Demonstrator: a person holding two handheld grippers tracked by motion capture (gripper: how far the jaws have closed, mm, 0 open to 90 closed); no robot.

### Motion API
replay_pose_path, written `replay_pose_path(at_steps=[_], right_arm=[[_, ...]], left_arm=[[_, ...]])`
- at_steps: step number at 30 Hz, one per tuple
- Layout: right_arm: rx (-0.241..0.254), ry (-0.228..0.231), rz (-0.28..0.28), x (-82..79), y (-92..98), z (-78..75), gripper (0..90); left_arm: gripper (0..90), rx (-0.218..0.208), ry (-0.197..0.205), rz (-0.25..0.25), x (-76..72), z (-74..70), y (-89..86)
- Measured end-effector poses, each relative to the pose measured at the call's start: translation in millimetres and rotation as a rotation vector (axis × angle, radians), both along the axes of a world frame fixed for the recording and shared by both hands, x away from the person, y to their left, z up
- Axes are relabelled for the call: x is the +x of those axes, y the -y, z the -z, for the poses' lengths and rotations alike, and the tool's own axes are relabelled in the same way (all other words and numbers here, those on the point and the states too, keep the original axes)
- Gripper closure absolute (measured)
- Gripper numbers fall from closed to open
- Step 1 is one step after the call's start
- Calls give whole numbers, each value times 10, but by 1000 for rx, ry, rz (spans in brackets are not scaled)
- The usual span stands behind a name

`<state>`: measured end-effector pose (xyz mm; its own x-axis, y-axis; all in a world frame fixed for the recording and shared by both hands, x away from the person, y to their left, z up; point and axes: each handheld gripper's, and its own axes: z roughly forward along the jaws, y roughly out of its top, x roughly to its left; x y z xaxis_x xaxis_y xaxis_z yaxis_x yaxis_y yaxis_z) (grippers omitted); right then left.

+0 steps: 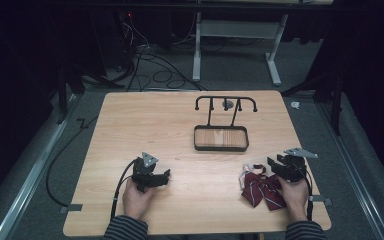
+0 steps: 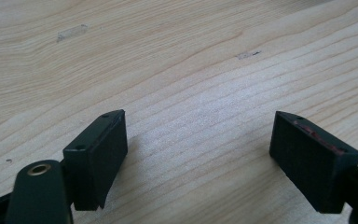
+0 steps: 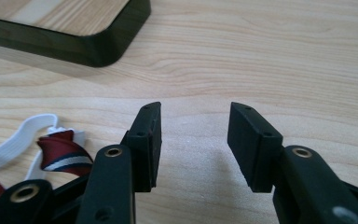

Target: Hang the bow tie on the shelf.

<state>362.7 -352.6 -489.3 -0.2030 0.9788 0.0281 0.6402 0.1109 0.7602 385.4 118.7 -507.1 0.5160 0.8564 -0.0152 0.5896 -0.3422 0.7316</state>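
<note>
A dark red bow tie (image 1: 261, 189) with white and navy stripes and a white elastic strap (image 1: 244, 172) lies near the table's front right. My right gripper (image 1: 274, 165) rests just right of it, open, nothing between its jaws. In the right gripper view the bow tie (image 3: 65, 151) and its strap (image 3: 14, 147) lie left of the open right gripper (image 3: 195, 140). My left gripper (image 1: 166, 176) sits at the front left on bare wood, open and empty. The left gripper view has the left gripper (image 2: 198, 154) wide apart over the tabletop.
A black stand with a wood-floored tray (image 1: 221, 147) and a hooked top rail (image 1: 226, 99) stands at the table's middle back; its tray corner (image 3: 98, 46) lies ahead of the right gripper. Cables and a desk frame (image 1: 235, 30) are on the floor beyond the wooden table (image 1: 130, 125).
</note>
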Motion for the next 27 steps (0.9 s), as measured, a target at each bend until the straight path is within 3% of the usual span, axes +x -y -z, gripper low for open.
replay_pose_path(at_steps=[14, 22, 27], right_arm=[[21, 52, -60, -99, -88, -193, 618], [52, 105, -132, -196, -203, -418, 640], [44, 90, -181, -194, -295, -445, 651]], left_arm=[[195, 0, 0, 0, 0, 0, 0], [195, 0, 0, 0, 0, 0, 0], [195, 0, 0, 0, 0, 0, 0]])
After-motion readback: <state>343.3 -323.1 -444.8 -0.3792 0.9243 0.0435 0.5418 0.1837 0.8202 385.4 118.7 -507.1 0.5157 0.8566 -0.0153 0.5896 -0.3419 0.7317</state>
